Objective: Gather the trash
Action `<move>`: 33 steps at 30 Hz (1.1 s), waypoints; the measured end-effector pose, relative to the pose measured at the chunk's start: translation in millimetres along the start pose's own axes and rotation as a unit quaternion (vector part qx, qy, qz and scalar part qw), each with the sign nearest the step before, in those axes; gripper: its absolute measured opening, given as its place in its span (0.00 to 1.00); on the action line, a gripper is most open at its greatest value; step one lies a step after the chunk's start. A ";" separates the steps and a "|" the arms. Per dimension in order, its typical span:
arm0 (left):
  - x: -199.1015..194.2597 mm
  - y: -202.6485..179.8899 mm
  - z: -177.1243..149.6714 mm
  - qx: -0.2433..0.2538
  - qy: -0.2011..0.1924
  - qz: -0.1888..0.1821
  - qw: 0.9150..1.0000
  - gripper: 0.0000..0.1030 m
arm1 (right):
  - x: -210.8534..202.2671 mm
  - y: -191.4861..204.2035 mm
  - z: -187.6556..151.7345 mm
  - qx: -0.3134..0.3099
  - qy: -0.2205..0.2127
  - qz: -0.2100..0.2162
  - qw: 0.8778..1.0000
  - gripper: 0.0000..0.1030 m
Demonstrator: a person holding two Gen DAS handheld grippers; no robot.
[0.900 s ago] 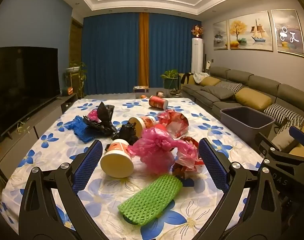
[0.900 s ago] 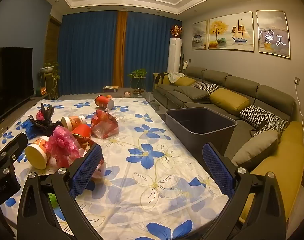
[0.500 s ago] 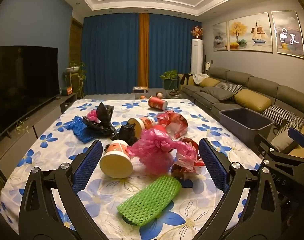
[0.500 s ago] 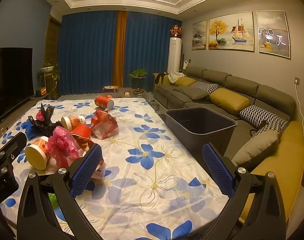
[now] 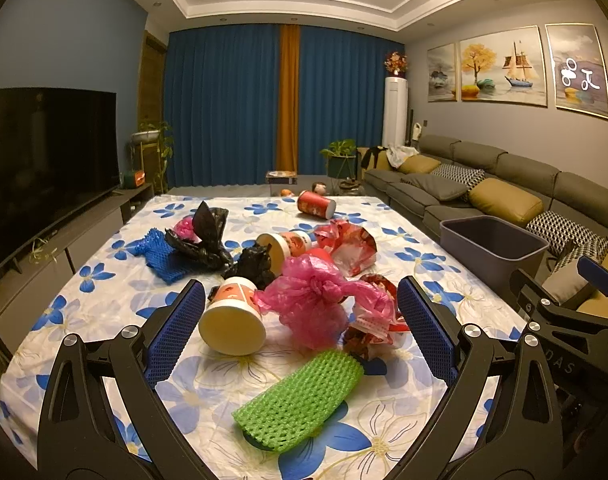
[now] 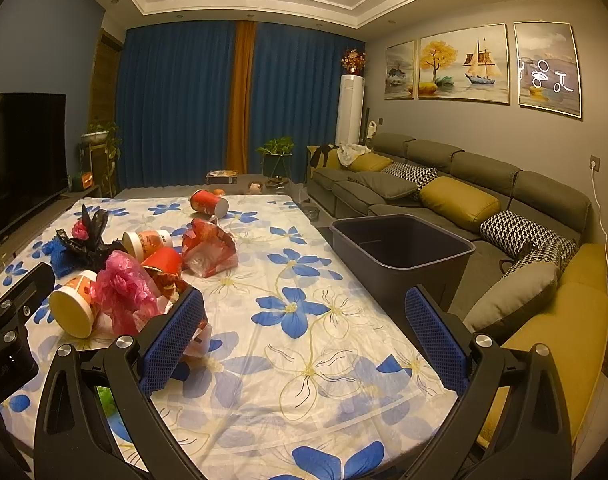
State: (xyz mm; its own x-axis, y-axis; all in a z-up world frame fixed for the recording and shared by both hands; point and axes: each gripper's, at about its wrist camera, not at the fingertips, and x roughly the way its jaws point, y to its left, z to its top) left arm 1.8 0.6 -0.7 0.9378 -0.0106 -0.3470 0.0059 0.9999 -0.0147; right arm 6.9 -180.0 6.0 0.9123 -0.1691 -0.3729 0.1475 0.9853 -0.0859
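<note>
Trash lies in a heap on the flowered tablecloth (image 5: 104, 308): a green foam net (image 5: 300, 398), a pink plastic bag (image 5: 316, 300), a tipped paper cup (image 5: 234, 318), black bags (image 5: 212, 240), a blue net (image 5: 160, 254), red wrappers (image 5: 350, 240) and a far red cup (image 5: 316, 204). My left gripper (image 5: 302, 332) is open and empty, just short of the heap. My right gripper (image 6: 304, 340) is open and empty over bare cloth, to the right of the heap (image 6: 124, 292). A grey bin (image 6: 402, 250) stands beside the table's right edge.
A grey sofa (image 6: 484, 196) with cushions runs along the right wall behind the bin. A TV (image 5: 44, 160) on a low cabinet is on the left. Blue curtains, plants and a white floor unit stand at the far end.
Both grippers have barely moved; the view has shifted very slightly. Nothing has been picked up or displaced.
</note>
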 end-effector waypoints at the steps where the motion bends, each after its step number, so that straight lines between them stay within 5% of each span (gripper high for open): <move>1: 0.1 0.1 0.1 0.000 0.000 0.000 1.000 0.92 | -1.0 0.1 -1.7 0.000 0.000 0.000 1.000 0.95; 33: 4.2 0.1 -10.1 -0.006 0.005 0.003 1.000 0.92 | 4.8 -3.1 -7.6 0.005 0.008 0.003 1.000 0.95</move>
State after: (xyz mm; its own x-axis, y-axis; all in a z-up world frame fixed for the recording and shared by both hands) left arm 2.3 0.6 -11.6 0.9343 -0.0040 -0.3565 -0.0047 0.9997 -0.0236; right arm 8.0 -184.0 -2.6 0.9072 -0.1638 -0.3876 0.1462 0.9864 -0.0748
